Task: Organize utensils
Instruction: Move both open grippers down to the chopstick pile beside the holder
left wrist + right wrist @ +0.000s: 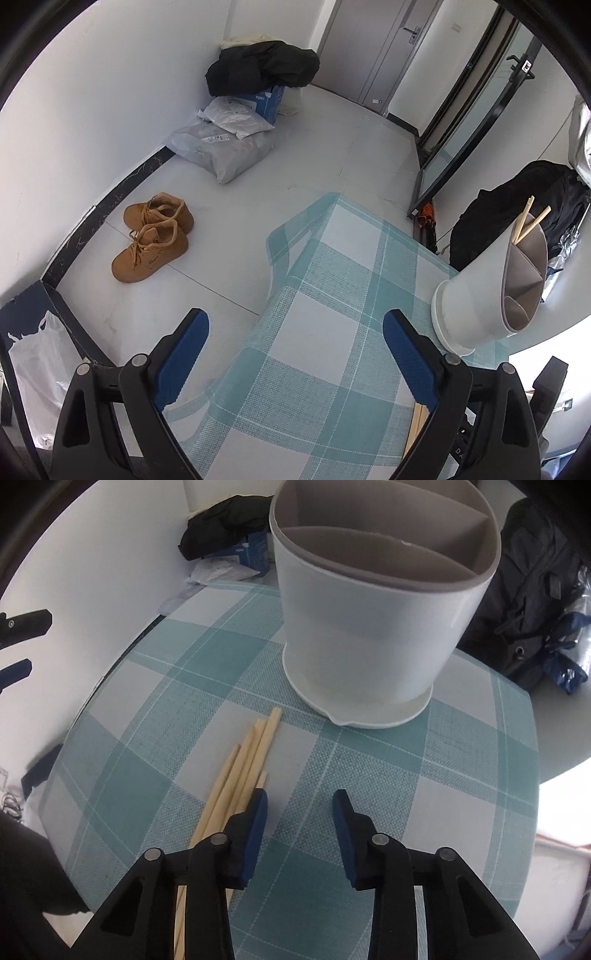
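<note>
Right wrist view takes in the table [369, 775] under its teal and white checked cloth, filling most of the frame. On it stands the white utensil holder [373, 627], upright on a saucer-like base, its grey inside split into compartments. Just in front of the holder and to the left lies a loose bundle of wooden chopsticks [240, 771], flat on the cloth, tips toward the holder but apart from it. The right gripper [299, 805] hangs over the cloth with its jaws partly spread; nothing sits between the blue pads, and the left pad is right at the edge of the bundle.

From the left wrist view, the left gripper [295, 328] is spread wide over the table's corner, holding nothing. The holder [480, 284] stands off to its right with two chopsticks [528, 221] sticking up out of one compartment. On the floor beyond lies a pair of tan shoes [153, 236].
</note>
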The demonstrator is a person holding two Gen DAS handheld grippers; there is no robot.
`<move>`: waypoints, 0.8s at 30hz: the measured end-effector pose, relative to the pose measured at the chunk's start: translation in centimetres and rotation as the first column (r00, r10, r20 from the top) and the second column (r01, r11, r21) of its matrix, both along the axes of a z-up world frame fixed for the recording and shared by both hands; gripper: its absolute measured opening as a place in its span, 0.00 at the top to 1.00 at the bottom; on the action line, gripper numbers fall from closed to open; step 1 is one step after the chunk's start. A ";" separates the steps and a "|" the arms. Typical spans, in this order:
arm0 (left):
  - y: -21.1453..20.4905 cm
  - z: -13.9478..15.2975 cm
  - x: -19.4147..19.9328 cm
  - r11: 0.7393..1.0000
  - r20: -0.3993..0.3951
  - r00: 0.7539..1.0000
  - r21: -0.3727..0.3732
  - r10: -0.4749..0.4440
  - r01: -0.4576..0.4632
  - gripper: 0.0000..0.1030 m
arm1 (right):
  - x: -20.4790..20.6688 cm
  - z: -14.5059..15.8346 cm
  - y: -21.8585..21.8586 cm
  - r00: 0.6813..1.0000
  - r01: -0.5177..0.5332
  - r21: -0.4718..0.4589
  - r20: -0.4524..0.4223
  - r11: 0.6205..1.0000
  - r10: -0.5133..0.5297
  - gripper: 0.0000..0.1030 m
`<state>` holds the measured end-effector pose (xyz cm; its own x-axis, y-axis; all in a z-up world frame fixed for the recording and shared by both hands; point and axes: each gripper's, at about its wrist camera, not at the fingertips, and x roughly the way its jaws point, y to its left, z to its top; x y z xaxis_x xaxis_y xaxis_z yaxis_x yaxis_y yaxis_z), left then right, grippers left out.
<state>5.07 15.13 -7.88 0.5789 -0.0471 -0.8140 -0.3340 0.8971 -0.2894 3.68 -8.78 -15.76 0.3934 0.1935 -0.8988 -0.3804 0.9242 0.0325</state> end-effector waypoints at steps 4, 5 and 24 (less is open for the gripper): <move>0.4 0.1 -0.1 1.000 0.002 1.000 0.002 0.008 -0.008 0.10 | -0.7 0.0 0.3 1.000 -0.012 -0.006 -0.015 1.000 0.012 0.67; 0.4 0.1 -0.1 1.000 0.002 1.000 0.003 0.008 -0.008 0.10 | -0.9 0.0 0.3 1.000 -0.014 -0.014 -0.008 1.000 0.014 0.67; 1.2 -0.6 -0.3 0.999 -0.042 0.999 0.031 0.034 -0.033 0.10 | 1.3 -0.5 3.1 0.996 -0.063 -0.055 -0.061 0.997 0.059 0.94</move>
<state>4.75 16.28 -8.45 0.5449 -0.0035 -0.8385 -0.3751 0.8934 -0.2475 4.93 -5.69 -16.24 0.3279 0.1634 -0.9305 -0.4350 0.9004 0.0048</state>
